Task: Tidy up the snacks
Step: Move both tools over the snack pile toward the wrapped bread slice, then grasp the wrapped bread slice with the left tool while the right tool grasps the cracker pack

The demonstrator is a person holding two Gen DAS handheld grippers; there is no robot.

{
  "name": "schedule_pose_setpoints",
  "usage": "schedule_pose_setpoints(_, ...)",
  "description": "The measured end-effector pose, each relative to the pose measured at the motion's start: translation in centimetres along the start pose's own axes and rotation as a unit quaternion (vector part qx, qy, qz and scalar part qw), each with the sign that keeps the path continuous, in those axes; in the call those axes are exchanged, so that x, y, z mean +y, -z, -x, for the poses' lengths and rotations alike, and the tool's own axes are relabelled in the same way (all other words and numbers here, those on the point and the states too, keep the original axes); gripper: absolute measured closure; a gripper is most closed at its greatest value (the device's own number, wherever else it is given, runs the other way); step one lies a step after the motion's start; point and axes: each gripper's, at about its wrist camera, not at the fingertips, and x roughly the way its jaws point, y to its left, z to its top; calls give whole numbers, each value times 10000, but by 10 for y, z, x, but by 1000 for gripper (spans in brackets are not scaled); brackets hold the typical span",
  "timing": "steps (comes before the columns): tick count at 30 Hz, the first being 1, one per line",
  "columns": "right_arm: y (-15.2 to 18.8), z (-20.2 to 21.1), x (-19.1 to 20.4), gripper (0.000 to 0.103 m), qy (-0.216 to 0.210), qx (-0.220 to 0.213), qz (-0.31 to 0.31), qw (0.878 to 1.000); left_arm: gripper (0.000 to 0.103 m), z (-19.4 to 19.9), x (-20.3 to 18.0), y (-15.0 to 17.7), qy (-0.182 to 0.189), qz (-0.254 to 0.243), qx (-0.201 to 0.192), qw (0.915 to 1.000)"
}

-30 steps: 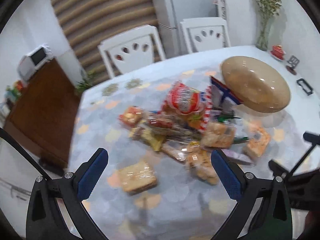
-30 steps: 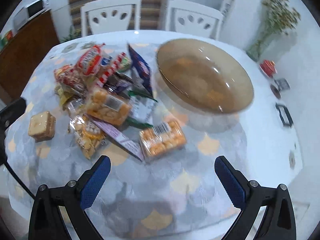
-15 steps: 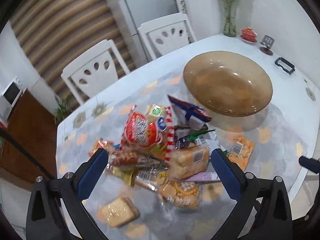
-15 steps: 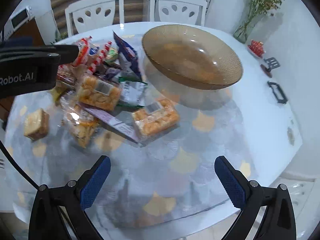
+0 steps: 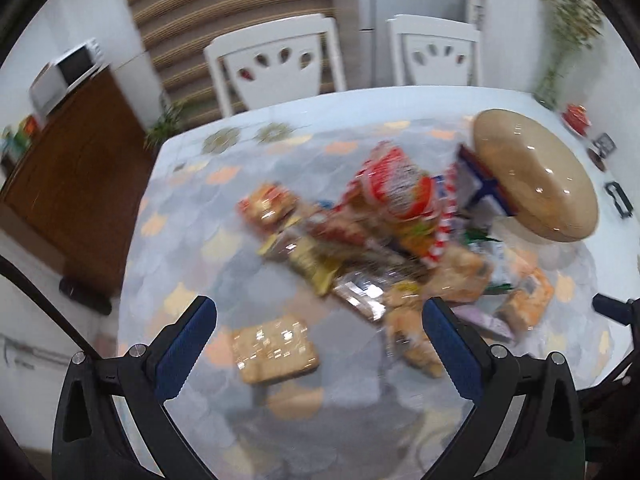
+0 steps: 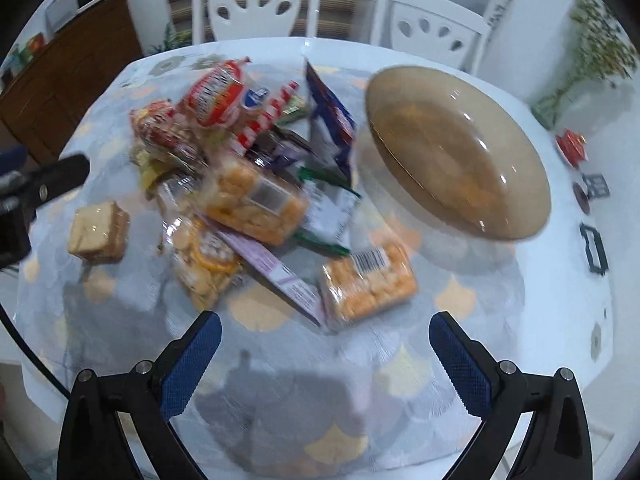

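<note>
While I hold both my left gripper (image 5: 319,322) and right gripper (image 6: 325,338) spread wide and empty above the table, the pile of colourful plastic snack packets (image 6: 248,184) lies just beside the brown glass bowl (image 6: 456,152).

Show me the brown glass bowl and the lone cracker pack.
brown glass bowl (image 6: 460,152): right wrist view, on its inner base.
lone cracker pack (image 6: 98,232): right wrist view, on its top face.
</note>
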Motion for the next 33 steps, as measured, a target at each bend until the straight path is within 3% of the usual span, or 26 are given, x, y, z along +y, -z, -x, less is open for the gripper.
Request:
schedule_pose_setpoints(9,-4,-3,9,0,115,-73,265,9996,1,-12,35,32,-358,69,183,9992)
schedule_pose_setpoints(15,-2,-10,-7,0,-412,-69,94,9991,1,-31,61,66,328,-102,680,9971)
schedule_pose_setpoints(21,-7,-28,4,0,-1186,22,60,9929,1,-54,64,67,377,24,599,9975)
schedule_pose_setpoints(24,-4,-32,18,0,-1570,49,296,9871,1,-67,62,64,400,-510,445,9969)
schedule_pose_setpoints(29,-1,-50,39,6,-1924,397,463,9794,1,-95,72,46,1227,-1148,695,9833)
schedule_pose_setpoints(33,-6,-57,35,10,-1844,414,257,9817,1,-111,72,36,1522,-1428,849,9743)
